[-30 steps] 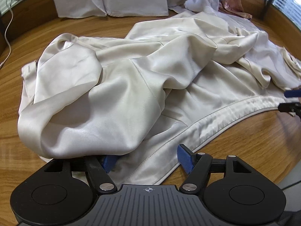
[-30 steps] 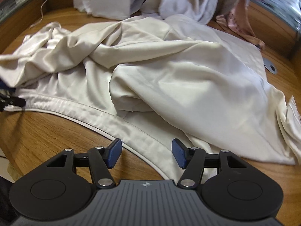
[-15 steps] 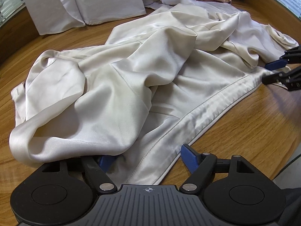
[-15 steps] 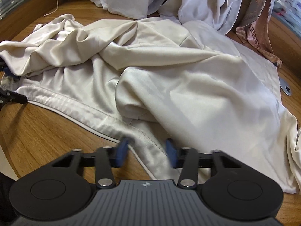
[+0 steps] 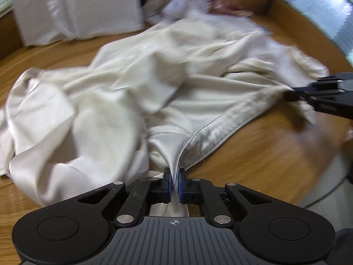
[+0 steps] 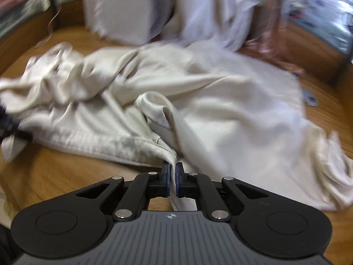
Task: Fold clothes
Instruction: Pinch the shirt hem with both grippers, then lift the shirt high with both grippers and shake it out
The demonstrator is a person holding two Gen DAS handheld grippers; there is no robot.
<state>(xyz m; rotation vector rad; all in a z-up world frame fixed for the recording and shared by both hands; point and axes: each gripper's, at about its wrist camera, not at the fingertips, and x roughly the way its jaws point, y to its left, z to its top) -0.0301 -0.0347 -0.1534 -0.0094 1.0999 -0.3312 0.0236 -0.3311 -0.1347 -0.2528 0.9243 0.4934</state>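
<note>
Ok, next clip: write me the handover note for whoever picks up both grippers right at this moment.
Left gripper: shut on the cream garment, pinching its banded hem.
Right gripper: shut on the same hem, further along.
Garment: crumpled in a heap on the wooden table; hem band runs between the two grips. Other pale fabrics lie at the far side.
Done: both hem grips taken.
Left: lift, spread it flat, then fold; no fold is made yet. Frames are motion-blurred.

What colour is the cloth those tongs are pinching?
Plain cream garment, slightly shiny, no pattern; clearest in the left wrist view.

Cream garment [image 5: 136,92] on wooden table [image 5: 253,154]
</note>
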